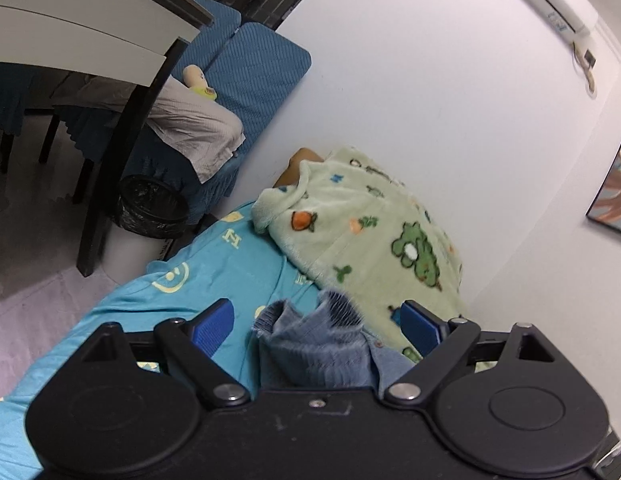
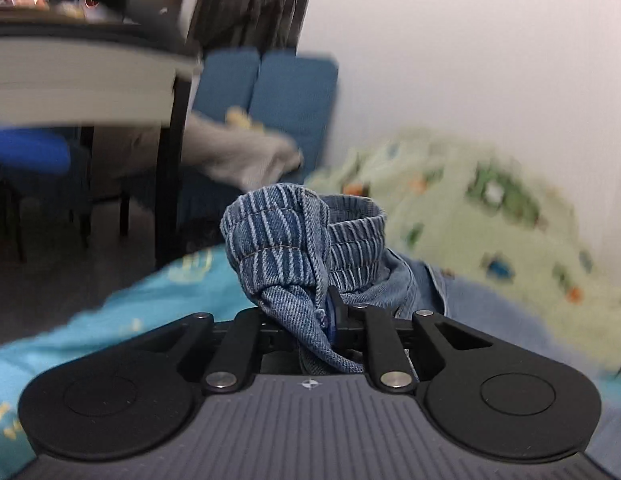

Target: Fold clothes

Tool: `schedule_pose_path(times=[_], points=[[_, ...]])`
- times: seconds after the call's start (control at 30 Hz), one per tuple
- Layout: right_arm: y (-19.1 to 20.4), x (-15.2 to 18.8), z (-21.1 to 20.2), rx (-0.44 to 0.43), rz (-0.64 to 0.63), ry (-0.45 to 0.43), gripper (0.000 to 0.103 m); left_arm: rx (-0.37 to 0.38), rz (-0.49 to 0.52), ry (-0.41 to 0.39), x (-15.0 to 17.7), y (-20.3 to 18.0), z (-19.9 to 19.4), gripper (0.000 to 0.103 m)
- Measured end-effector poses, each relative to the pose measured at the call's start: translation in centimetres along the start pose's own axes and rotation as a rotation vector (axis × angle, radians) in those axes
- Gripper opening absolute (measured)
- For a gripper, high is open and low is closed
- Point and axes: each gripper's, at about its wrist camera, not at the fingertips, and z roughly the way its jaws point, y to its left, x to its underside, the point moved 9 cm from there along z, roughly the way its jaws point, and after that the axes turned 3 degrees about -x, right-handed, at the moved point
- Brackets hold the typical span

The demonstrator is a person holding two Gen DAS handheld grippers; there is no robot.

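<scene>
Denim garment (image 2: 286, 240) sits bunched over the turquoise sheet (image 1: 214, 276), its ribbed cuff pinched tight in the right gripper (image 2: 330, 320). The left gripper (image 1: 316, 320) gapes wide around loose denim, holding nothing. Lifting one-handed risks twisting the cloth or dragging the green fleece (image 1: 390, 232).

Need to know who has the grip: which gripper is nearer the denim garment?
Right. The right gripper is shut on the denim garment, cloth bunched between its fingers. The left gripper is open, its fingers straddling the denim without clamping.
</scene>
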Motion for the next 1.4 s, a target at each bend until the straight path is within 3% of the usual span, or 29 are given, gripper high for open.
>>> schedule_pose_path(times=[0.2,0.3,0.33,0.37,0.4,0.53,0.67,0.77,0.87,1.0,1.13,1.3,1.4], points=[[-0.3,1.7,-0.9,-0.076,0.110,0.044,0.027,0.013,0.022,0.043,1.4,-1.0,1.1,0.090],[-0.7,2.1,-2.4,-0.124,0.105,0.073,0.043,0.011,0.031,0.071,2.5,-1.8,2.0,0.090],[-0.8,2.2,-3.0,-0.138,0.089,0.081,0.058,0.011,0.043,0.083,3.0,-2.1,2.2,0.090],[-1.1,2.4,-3.8,-0.149,0.080,0.081,0.081,0.013,0.057,0.092,3.3,-2.4,2.3,0.090],[-1.5,2.4,-4.7,-0.164,0.086,0.069,0.087,0.014,0.073,0.098,3.6,-2.6,2.4,0.090],[-4.9,2.3,-7.8,-0.178,0.133,0.031,0.089,-0.011,0.114,0.109,5.0,-2.8,2.5,0.092],[-13.0,2.7,-10.0,0.010,0.324,-0.037,0.089,-0.030,0.150,0.145,7.4,-3.1,3.0,0.092],[-19.2,5.2,-9.6,0.158,0.502,0.007,0.089,-0.099,0.122,0.167,9.5,-2.3,3.9,0.092],[-22.5,8.6,-8.2,0.212,0.638,0.092,0.088,-0.152,0.038,0.195,11.5,-1.3,4.9,0.091],[-22.7,11.3,-6.2,0.105,0.797,0.134,0.088,-0.191,-0.019,0.165,11.2,0.3,6.4,0.091],[-23.5,13.9,-5.1,-0.010,1.070,0.169,0.089,-0.166,-0.178,0.236,12.1,2.2,8.0,0.090],[-24.1,11.3,-6.0,-0.071,1.121,0.029,0.083,-0.091,-0.231,0.307,13.3,2.2,9.8,0.090],[-23.7,11.4,-5.2,-0.084,1.121,0.067,0.084,-0.063,-0.231,0.336,13.8,1.9,10.7,0.087]])
